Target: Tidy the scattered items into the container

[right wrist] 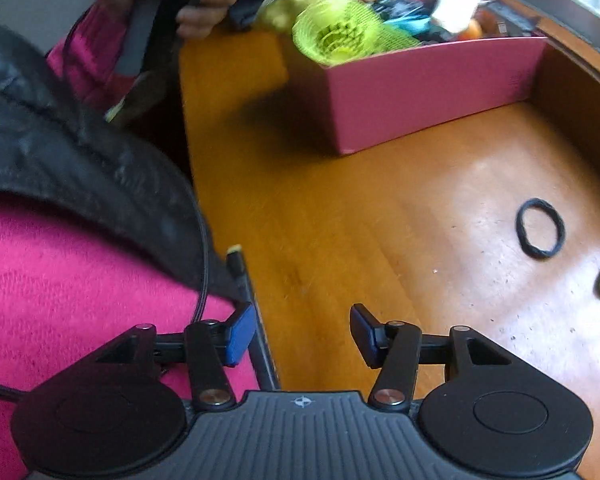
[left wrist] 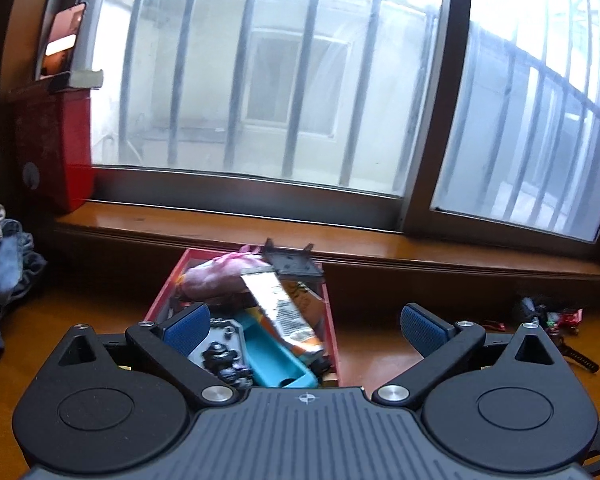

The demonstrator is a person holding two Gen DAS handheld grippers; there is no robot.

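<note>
Near the desk's right edge, well apart from the full pink rectangular box (right wrist: 432, 88), lies a thin black elastic hair tie (right wrist: 540, 228), light and floppy, so pinch one side of the loop; both the left gripper (left wrist: 306, 328) and right gripper (right wrist: 303, 334) gape, holding nothing.

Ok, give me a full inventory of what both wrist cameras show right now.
box: one, pink-red, on table by the window sill, heaped with items
snack packet: one, silver-orange, atop the heap
tray: one, turquoise, in box
yellow-green item: one, at box's near end, blurred
hair tie: one, black, loose on table
wrappers: small cluster, red and dark, on table right of box
clothes: pile, blue-grey, far left
left gripper: open, empty
right gripper: open, empty
hand: one, top left of right view
</note>
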